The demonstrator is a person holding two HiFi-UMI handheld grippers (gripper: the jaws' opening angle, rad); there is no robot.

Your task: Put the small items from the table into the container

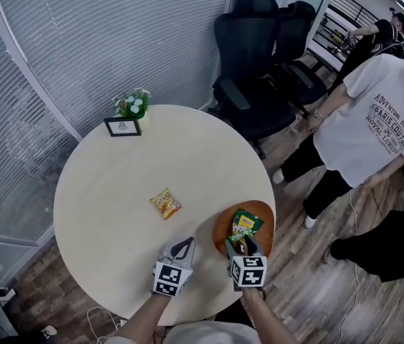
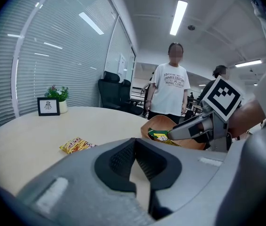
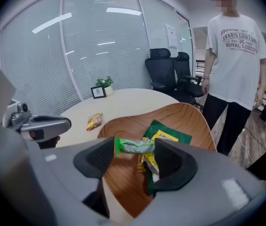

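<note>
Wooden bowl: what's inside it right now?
A green packet with a yellow label lies in the wooden bowl. The right gripper holds a green-white packet above it, covering part of the bowl's floor, so anything beneath is hidden.

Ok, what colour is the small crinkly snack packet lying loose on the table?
The snack packet is yellow with red print; clearest in the head view.

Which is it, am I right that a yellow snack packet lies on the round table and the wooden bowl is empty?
The wooden bowl is not empty: a green packet lies in it, and the right gripper holds a green wrapper over it, as the right gripper view shows. The rest is right.
</note>
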